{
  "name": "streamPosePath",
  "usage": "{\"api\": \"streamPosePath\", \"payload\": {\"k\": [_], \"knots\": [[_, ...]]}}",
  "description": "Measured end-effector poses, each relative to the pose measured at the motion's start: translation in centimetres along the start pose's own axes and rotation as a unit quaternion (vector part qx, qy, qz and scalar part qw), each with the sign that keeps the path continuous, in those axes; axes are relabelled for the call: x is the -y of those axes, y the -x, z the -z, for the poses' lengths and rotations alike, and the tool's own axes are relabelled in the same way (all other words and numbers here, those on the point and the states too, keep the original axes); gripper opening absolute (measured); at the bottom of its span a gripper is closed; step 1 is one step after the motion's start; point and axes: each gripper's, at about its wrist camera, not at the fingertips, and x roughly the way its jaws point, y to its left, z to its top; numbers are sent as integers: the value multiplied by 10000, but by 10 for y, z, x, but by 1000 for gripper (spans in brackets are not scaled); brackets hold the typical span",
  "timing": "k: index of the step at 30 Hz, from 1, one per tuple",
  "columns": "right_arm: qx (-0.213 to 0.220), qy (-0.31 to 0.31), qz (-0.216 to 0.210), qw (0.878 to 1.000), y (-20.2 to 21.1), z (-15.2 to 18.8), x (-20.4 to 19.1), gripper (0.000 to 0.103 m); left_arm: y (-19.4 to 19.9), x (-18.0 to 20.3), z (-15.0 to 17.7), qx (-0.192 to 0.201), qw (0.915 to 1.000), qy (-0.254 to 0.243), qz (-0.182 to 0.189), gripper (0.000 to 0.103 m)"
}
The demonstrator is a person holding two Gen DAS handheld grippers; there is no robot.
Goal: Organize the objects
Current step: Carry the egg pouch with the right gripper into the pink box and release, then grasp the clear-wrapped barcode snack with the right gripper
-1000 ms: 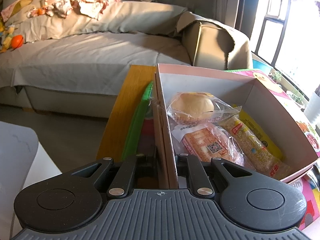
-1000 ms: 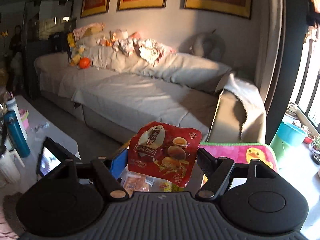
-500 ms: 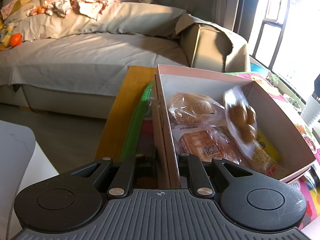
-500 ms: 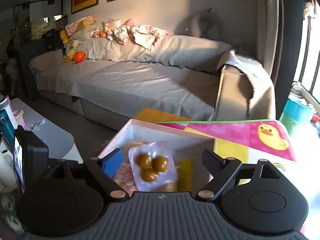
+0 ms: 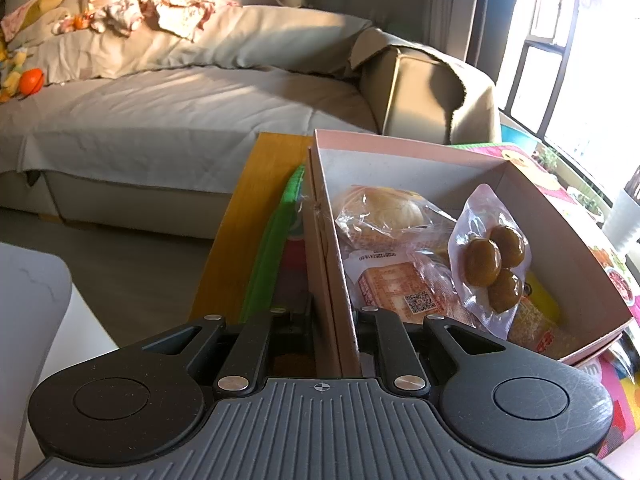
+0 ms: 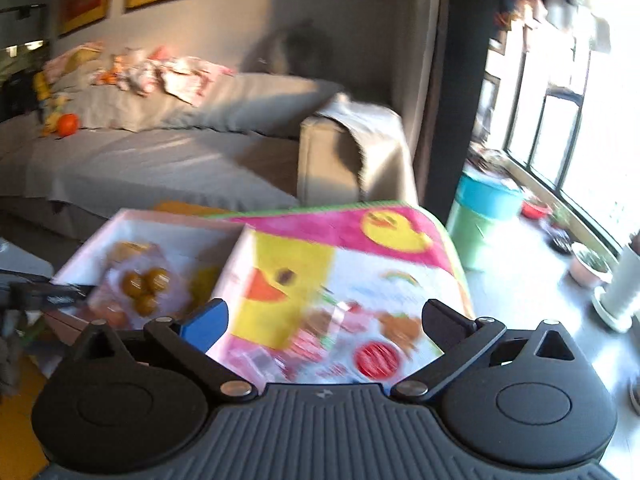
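A pink cardboard box (image 5: 408,148) stands on the table and holds several snack packets. A clear packet of brown eggs (image 5: 494,258) lies on top, leaning against a bread bun packet (image 5: 380,210) and a printed cracker packet (image 5: 394,286). My left gripper (image 5: 335,314) is shut on the box's near left wall. The box (image 6: 156,220) and the egg packet (image 6: 142,282) also show at the left of the blurred right wrist view. My right gripper (image 6: 324,316) is open and empty above the colourful mat (image 6: 360,280).
A grey sofa (image 5: 180,100) with clothes and toys on it stands behind the wooden table (image 5: 256,200). A green mat edge (image 5: 276,240) lies left of the box. A blue-green bin (image 6: 484,216) and plant pots (image 6: 588,268) stand by the window at right.
My right gripper let go of the egg packet, which dropped into the box. The right gripper then opened wider and swung right over the mat. My left gripper kept its hold.
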Motion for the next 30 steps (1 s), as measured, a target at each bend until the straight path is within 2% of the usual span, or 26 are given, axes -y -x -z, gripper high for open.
{"api": "streamPosePath", "payload": {"k": [2, 5, 10, 12, 14, 15, 19, 24, 27, 30], "knots": [[-172, -100, 79, 9998, -5, 14, 7, 103, 0, 0, 0, -16, 10000, -6, -4, 15], [-478, -327, -19, 9983, -15, 33, 13, 103, 0, 0, 0, -38, 10000, -20, -14, 14], [-809, -265, -62, 9964, -32, 58, 0, 103, 0, -1, 1, -34, 10000, -39, -14, 14], [-829, -170, -67, 9964, -34, 62, -8, 98, 0, -1, 1, -22, 10000, -51, -25, 14], [-792, 144, -19, 9968, -32, 63, -20, 83, 1, -1, 2, -10, 10000, -74, -42, 14], [-729, 323, -22, 9968, -30, 64, -27, 81, 0, -1, 2, -8, 9999, -88, -48, 14], [-666, 693, -458, 9943, -30, 64, -45, 76, -1, -1, 2, -15, 9999, -123, -57, 14], [-762, 841, -660, 9913, -51, 61, -58, 76, -1, 0, 1, -20, 9999, -138, -53, 14], [-763, 1132, -891, 9866, -67, 60, -63, 76, -2, 0, 1, -24, 9999, -145, -49, 14], [-848, 975, -1126, 9852, -76, 55, -57, 75, -2, 0, 1, -28, 9999, -127, -47, 14]]}}
